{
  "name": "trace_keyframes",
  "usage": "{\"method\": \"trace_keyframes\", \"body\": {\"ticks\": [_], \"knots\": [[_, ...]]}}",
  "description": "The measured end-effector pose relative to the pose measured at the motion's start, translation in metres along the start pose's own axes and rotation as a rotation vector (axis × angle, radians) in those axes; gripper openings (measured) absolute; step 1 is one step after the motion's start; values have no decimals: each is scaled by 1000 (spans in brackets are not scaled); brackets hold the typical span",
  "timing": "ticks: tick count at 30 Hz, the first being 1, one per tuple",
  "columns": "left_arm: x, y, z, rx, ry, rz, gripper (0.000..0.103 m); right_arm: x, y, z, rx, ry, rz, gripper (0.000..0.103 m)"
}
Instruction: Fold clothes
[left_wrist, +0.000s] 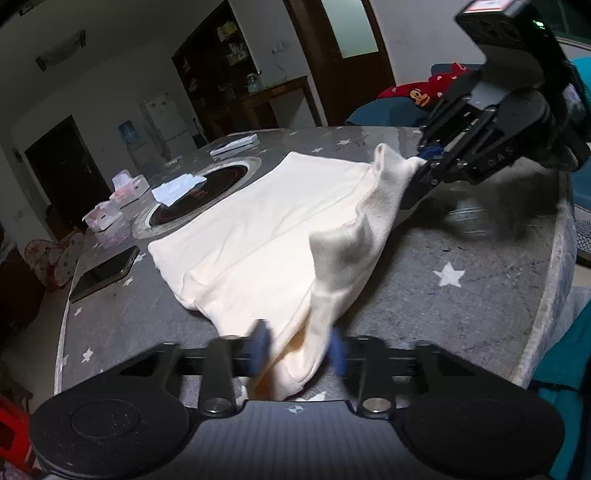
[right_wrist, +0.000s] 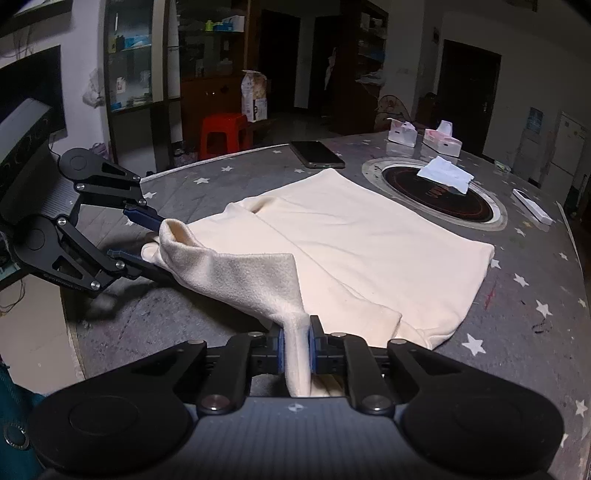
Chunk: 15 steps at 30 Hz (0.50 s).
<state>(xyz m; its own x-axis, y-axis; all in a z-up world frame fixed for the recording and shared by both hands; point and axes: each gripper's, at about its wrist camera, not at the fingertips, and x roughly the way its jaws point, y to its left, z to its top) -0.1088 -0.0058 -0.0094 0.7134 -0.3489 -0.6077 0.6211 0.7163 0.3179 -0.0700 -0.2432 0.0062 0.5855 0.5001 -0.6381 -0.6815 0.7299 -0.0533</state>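
Star-print tablecloth (right_wrist: 524, 280) (dim room) bears cream garment (right_wrist: 351, 236); both grippers' jaws pinch its edge.

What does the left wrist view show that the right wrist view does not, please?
Only the left wrist view shows the red garment on the blue sofa and a water dispenser. Only the right wrist view shows the red stool. Both share the cream garment, the phone, the induction hob, and both grippers.
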Motion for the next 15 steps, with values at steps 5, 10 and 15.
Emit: {"method": "trace_keyframes", "body": {"ticks": [5, 10, 15], "knots": [[-10, 8, 2, -70, -22, -36, 9, -9, 3, -3, 11, -24, -17, 8], [-33, 0, 5, -82, -53, -72, 7, -33, 9, -4, 1, -54, -17, 8], [-75, -14, 9, -128, -86, -130, 7, -74, 25, -10, -12, -51, 8, 8]]}}
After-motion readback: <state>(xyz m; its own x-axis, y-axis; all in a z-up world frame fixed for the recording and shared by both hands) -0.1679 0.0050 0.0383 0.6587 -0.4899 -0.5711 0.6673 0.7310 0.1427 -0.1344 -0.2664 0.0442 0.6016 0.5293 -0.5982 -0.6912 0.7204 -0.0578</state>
